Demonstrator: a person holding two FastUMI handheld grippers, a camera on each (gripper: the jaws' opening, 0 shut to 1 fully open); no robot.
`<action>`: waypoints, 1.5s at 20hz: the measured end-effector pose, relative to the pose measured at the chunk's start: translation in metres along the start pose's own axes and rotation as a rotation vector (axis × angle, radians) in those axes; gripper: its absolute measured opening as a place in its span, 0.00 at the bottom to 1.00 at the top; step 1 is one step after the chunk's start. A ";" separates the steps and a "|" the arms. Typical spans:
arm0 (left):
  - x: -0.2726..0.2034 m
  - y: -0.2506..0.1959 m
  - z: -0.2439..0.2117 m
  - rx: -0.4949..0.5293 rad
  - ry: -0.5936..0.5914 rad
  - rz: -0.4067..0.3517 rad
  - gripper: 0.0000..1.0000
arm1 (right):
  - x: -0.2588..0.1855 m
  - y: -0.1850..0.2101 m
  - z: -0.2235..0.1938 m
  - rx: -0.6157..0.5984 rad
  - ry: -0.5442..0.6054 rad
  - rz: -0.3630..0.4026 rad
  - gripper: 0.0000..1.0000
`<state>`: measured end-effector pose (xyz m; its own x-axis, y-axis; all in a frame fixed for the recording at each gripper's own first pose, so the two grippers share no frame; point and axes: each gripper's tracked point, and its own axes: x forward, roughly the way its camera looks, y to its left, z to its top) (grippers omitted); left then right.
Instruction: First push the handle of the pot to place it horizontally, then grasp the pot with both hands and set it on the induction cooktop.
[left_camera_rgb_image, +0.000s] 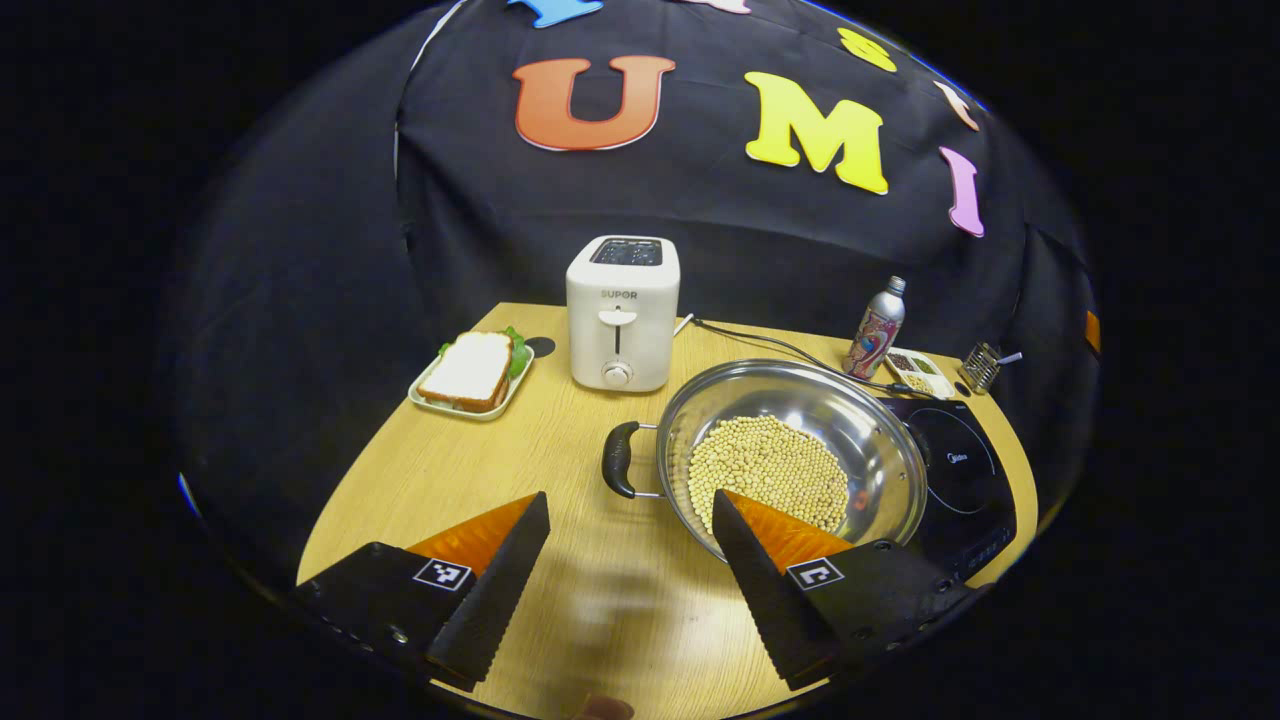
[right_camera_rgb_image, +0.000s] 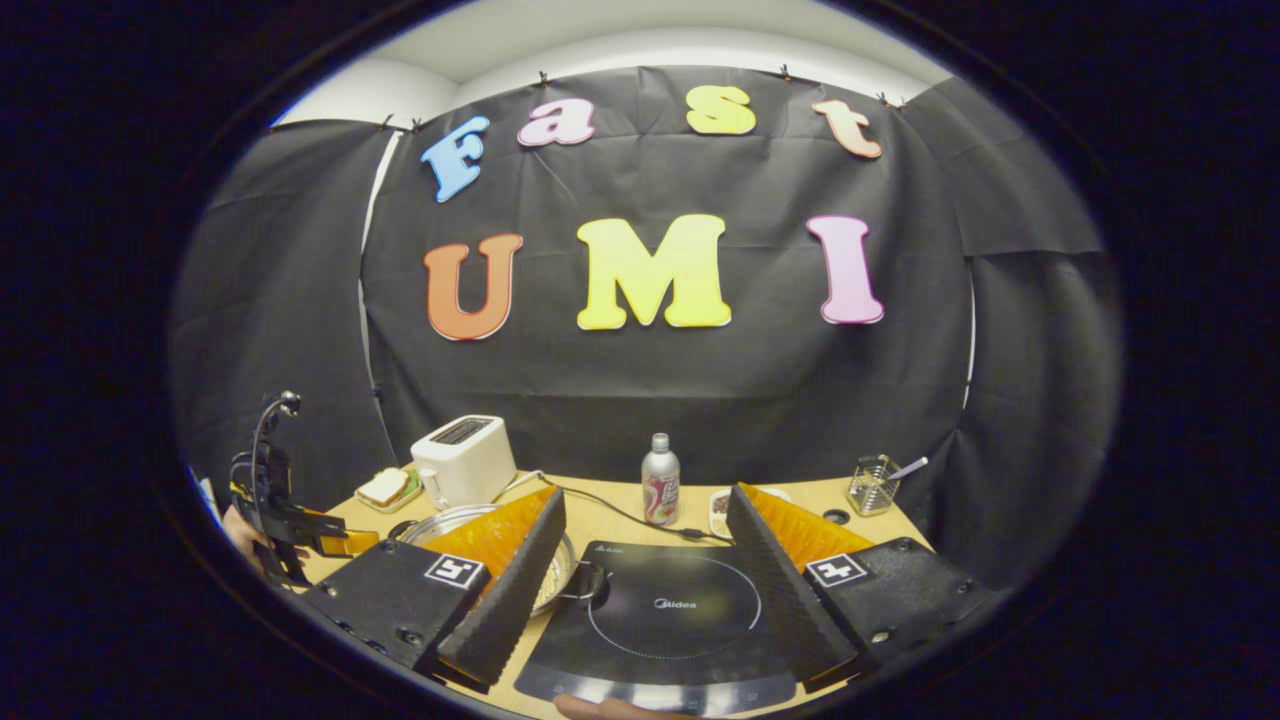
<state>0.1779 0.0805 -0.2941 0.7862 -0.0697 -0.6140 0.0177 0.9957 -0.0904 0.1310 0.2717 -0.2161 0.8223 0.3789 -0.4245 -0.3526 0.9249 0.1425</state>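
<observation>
Pot of soybeans sits at centre right of the left gripper view, its black handle pointing left, beside the induction cooktop. Left gripper and right gripper both gape, holding nothing.

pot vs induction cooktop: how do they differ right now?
The pot is a round, shiny steel bowl with black handles; the induction cooktop is a flat black slab. The pot holds pale beans; the cooktop's surface is bare. Both sit side by side on the wooden table.
</observation>
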 end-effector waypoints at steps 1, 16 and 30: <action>-0.006 -0.003 0.005 0.012 -0.013 0.004 0.98 | 0.003 0.002 -0.004 0.001 0.015 0.001 0.99; 0.021 -0.019 0.026 0.010 -0.017 -0.035 0.88 | 0.083 0.035 -0.097 0.011 0.315 0.038 1.00; 0.103 -0.003 -0.012 0.002 0.184 -0.028 0.75 | 0.157 0.059 -0.196 0.028 0.615 0.057 0.94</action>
<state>0.2514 0.0698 -0.3667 0.6594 -0.1074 -0.7441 0.0397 0.9933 -0.1082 0.1516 0.3798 -0.4495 0.3914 0.3473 -0.8522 -0.3694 0.9075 0.2001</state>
